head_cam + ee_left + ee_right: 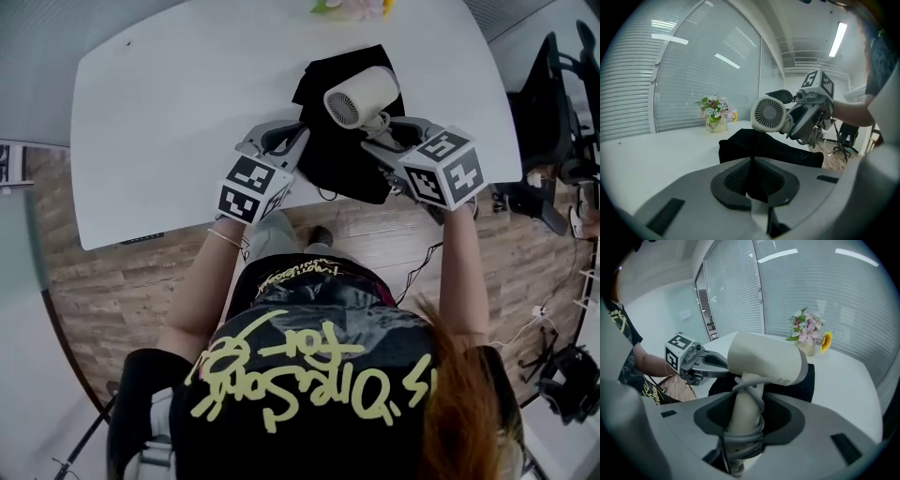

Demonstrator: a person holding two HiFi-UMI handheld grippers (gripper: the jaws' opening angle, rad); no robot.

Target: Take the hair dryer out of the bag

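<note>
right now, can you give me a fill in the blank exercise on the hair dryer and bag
The right tool is shut on the ____ of the hair dryer.
The left tool pinches the ____ bag.
The hair dryer is already ____ of the bag.
A pot of ____ stands on the table.
Missing: handle; black; out; flowers.

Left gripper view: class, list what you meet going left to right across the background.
Pot of pink and white flowers, cream hair dryer with round grille, right gripper clamping it, black office chair.
</note>
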